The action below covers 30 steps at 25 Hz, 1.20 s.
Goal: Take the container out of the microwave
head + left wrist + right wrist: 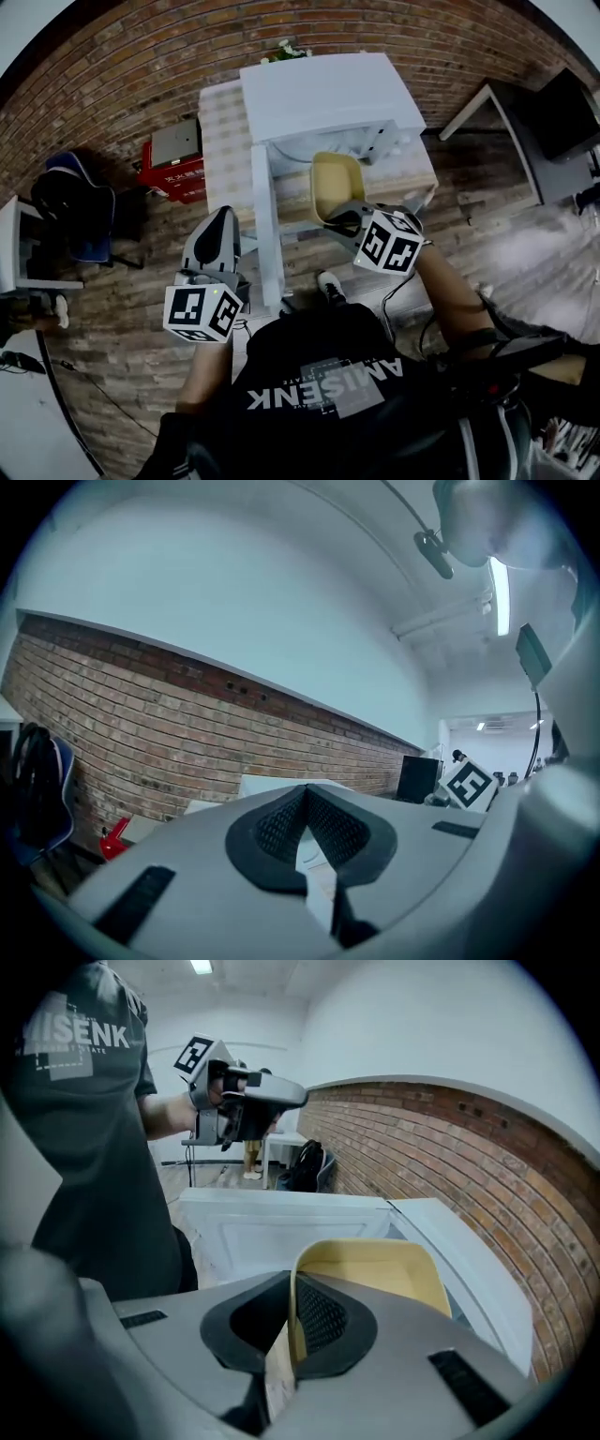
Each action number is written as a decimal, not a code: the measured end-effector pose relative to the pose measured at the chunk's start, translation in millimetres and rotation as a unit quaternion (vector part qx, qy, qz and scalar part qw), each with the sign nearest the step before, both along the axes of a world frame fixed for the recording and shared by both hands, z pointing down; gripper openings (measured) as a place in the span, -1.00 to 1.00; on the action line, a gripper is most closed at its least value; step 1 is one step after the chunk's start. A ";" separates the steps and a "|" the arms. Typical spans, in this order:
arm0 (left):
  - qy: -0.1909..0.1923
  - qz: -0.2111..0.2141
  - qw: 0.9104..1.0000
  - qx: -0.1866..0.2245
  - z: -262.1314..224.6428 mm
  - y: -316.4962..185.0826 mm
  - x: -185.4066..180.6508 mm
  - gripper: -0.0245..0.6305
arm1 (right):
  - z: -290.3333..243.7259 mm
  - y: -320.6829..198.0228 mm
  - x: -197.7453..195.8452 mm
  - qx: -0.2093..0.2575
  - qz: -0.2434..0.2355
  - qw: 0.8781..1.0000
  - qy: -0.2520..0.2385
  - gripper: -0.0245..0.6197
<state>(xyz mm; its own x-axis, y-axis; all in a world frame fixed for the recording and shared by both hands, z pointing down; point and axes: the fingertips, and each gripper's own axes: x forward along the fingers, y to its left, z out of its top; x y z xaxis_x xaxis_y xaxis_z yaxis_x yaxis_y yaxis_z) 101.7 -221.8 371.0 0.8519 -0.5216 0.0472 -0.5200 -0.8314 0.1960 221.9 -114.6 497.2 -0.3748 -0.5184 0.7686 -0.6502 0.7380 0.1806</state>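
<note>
A pale yellow container [336, 186] hangs in front of the white microwave [328, 94], clear of the cavity and tilted. My right gripper [343, 221] is shut on its near rim. The right gripper view shows the rim of the container [375, 1274] pinched between the pads of my right gripper [292, 1283]. The microwave door [265, 216] stands swung open toward me. My left gripper [222, 217] hovers just left of the door, jaws together with nothing in them; it points level at the brick wall, as the left gripper [305, 794] shows in its own view and as the left gripper [246, 1101] appears from the right.
The microwave sits on a light table [220, 141] against the brick wall. A red box [173, 169] and a dark chair [75, 206] stand at the left. A grey desk [487, 103] with a black monitor [562, 112] stands at the right.
</note>
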 end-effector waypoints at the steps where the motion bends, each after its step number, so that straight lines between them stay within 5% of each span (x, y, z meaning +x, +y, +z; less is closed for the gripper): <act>1: 0.001 0.005 1.000 -0.001 1.1 -0.5 0.7 -0.89 | -6.7 4.1 -2.3 0.005 0.005 1.000 0.002 -0.78; 16: 0.013 0.042 0.999 0.016 -8.7 7.7 -17.7 -0.89 | -70.5 46.3 -51.4 0.053 0.019 0.998 0.026 -0.78; 30: 0.022 -0.012 0.999 0.036 -38.8 21.9 -3.3 -0.89 | -106.2 66.2 -19.0 0.079 0.008 0.997 0.001 -0.78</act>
